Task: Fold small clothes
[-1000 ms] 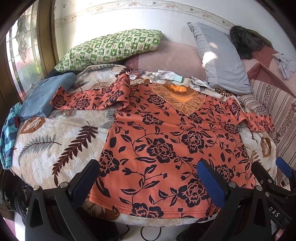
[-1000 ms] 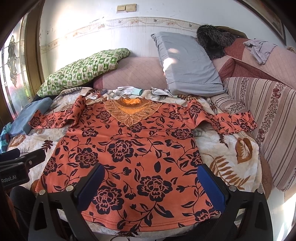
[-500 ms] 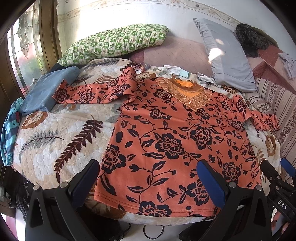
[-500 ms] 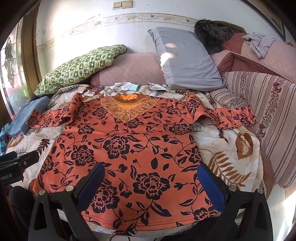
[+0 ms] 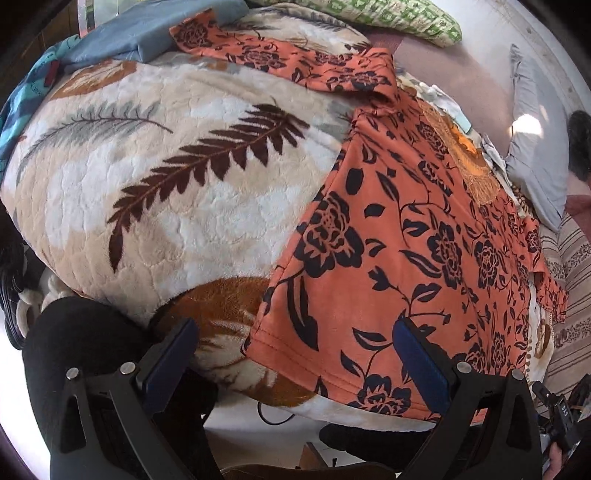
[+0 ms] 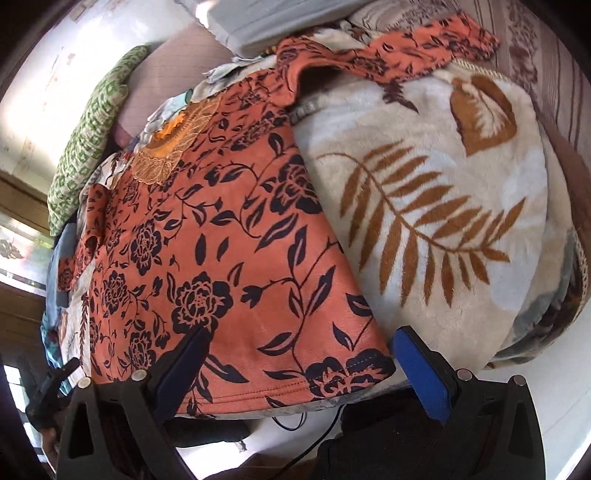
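Observation:
An orange long-sleeved top with black flowers (image 5: pixel 406 229) lies flat, front up, on a leaf-print blanket (image 5: pixel 155 192). Its sleeves are spread out to both sides. My left gripper (image 5: pixel 291 354) is open, its blue pads straddling the hem's left corner just above the cloth. My right gripper (image 6: pixel 299 365) is open, its pads on either side of the hem's right corner of the top (image 6: pixel 221 258). Neither holds anything.
A green patterned pillow (image 5: pixel 388 18) and a grey pillow (image 5: pixel 535 155) lie at the back. A folded blue cloth (image 5: pixel 140 33) sits at the left. The blanket (image 6: pixel 443 192) drops off at the near edge. A striped sofa back (image 6: pixel 546 55) stands at the right.
Both grippers dropped down and moved close to the hem, left toward the left corner, right toward the right corner, and tilted. Both stay open. The top has not moved.

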Action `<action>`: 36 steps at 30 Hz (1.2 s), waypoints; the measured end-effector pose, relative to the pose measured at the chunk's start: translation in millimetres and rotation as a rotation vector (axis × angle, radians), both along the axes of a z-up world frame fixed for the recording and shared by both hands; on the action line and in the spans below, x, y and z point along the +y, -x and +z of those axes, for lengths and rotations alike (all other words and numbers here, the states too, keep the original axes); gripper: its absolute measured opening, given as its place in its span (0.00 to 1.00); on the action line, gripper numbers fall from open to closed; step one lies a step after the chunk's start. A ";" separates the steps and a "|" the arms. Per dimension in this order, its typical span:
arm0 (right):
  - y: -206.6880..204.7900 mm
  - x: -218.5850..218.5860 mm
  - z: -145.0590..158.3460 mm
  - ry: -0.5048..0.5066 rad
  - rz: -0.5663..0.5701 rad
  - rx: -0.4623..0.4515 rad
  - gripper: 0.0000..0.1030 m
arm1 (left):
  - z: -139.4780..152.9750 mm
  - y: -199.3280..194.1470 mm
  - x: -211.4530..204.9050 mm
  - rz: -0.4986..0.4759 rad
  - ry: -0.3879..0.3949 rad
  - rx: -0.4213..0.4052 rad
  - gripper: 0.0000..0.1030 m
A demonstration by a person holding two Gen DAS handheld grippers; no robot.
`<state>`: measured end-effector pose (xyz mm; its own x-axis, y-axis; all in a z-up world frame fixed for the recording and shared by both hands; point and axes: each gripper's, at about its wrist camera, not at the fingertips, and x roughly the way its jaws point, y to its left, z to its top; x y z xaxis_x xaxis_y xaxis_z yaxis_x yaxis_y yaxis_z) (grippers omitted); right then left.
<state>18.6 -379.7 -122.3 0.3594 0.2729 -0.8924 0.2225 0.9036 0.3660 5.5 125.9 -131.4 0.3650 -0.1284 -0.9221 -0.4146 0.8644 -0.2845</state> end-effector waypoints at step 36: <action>4.0 -50.3 24.3 -0.038 -0.012 -0.032 0.51 | 61.7 45.6 14.5 -0.023 -0.111 -0.131 0.55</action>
<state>14.6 -430.0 -98.0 0.3913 0.3014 -0.8695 0.2212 0.8864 0.4068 -40.1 140.4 -69.7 0.4811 -0.0379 -0.8759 -0.3604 0.9022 -0.2369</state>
